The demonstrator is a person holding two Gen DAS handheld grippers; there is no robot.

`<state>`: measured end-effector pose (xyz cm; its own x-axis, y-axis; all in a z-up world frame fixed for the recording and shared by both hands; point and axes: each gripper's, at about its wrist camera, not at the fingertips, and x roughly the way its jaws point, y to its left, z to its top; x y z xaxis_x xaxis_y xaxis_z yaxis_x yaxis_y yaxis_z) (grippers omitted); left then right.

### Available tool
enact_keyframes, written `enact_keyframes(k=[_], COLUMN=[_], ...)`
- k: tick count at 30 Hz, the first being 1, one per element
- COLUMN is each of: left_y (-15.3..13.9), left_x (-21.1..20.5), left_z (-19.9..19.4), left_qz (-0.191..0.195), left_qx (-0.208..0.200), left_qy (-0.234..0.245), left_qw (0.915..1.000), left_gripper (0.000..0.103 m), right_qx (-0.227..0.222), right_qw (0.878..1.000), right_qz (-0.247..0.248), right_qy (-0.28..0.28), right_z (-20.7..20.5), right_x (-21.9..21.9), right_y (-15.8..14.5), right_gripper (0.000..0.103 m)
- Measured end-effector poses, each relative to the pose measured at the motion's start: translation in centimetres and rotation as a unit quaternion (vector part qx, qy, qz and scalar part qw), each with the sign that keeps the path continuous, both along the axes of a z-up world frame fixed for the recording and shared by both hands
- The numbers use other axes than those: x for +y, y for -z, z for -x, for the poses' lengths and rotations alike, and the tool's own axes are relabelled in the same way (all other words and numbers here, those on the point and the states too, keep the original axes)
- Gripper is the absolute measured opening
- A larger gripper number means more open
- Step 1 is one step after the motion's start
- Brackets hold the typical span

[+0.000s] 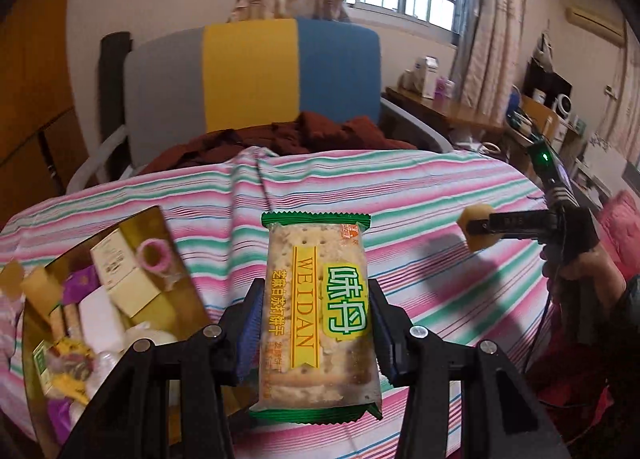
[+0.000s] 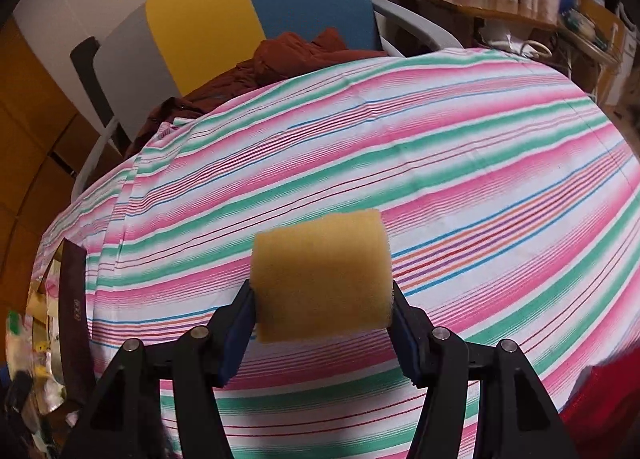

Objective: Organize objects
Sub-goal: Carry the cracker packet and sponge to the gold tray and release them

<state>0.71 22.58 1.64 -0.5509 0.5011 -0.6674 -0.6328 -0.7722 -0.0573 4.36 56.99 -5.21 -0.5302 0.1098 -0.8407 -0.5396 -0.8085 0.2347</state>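
The left gripper (image 1: 316, 323) clamped a biscuit pack (image 1: 316, 315), jaws part closed, above the striped cloth (image 1: 420, 187). The right gripper (image 2: 322, 319) pinched a yellow sponge (image 2: 320, 275) over the cloth's middle. At the cloth's left edge, a box (image 1: 156, 219) held small cartons and wrapped snacks

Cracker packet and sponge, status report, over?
Left claw shut on cracker packet, lifted over striped cloth. Right claw shut on sponge. Box at left, path clear.
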Motion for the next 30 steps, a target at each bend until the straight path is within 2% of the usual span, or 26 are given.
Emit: enact_keyframes(k=[8,12,17,21,26,30], left_y=[0.3,0.3,-0.2,-0.1,0.4,0.7], left_x=[-3.9,-7.0,-12.1,-16.4,-20.3,-21.3], left_z=[0.4,1.2,2.9,4.6,6.6,7.7], left_qz=[-0.009,-0.021,-0.035,-0.043,-0.055,-0.067], left_qx=[-0.007,-0.012,-0.012,-0.017,-0.031,-0.040], left_qy=[-0.036,-0.065,-0.120,-0.174,-0.220,-0.233], left_qw=[0.9993,0.9976,0.9921,0.9837,0.9735,0.9695], left_gripper=[0.048,0.048,0.048,0.048,0.048,0.048], right_qx=[-0.012,-0.010,-0.016,0.013,0.066,0.098], right_qw=[1.000,0.998,0.994,0.987,0.967,0.942], right_qz=[-0.021,-0.038,-0.062,-0.060,-0.047,-0.033], right_qy=[-0.014,-0.038,-0.092,-0.148,-0.240,-0.319], right_z=[0.5,0.9,1.7,2.5,3.9,4.9], right_x=[-0.8,-2.1,-5.4,-10.2,-18.5,-25.6], right_y=[0.1,-0.2,-0.8,-2.7,-5.6,-6.9], right_gripper=[0.062,0.062,0.062,0.062,0.062,0.062])
